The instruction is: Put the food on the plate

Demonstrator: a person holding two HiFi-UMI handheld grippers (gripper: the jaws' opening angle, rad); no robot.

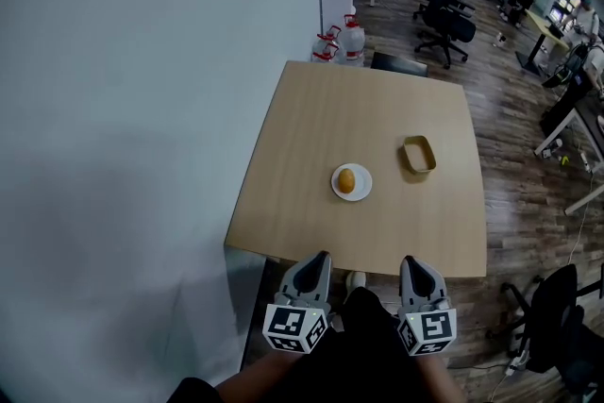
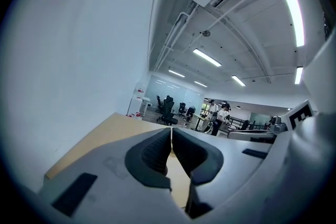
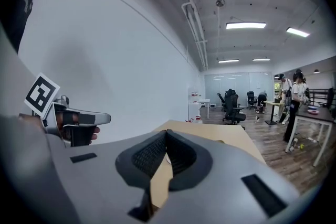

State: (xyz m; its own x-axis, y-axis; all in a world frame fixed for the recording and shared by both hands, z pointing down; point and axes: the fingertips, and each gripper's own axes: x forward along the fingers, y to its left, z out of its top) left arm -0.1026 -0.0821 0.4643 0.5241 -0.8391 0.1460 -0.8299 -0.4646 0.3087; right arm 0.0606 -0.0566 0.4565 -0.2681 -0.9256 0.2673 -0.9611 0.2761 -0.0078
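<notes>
A round golden-brown piece of food lies on a small white plate near the middle of the wooden table. Both grippers are held at the table's near edge, well short of the plate. My left gripper is shut with nothing in it; in the left gripper view its tips meet. My right gripper is also shut and empty, its tips touching in the right gripper view. The left gripper shows at the left of that view.
A yellow rectangular tray sits on the table to the right of the plate. A white wall runs along the left. Water jugs and office chairs stand beyond the far edge; a dark chair is at lower right.
</notes>
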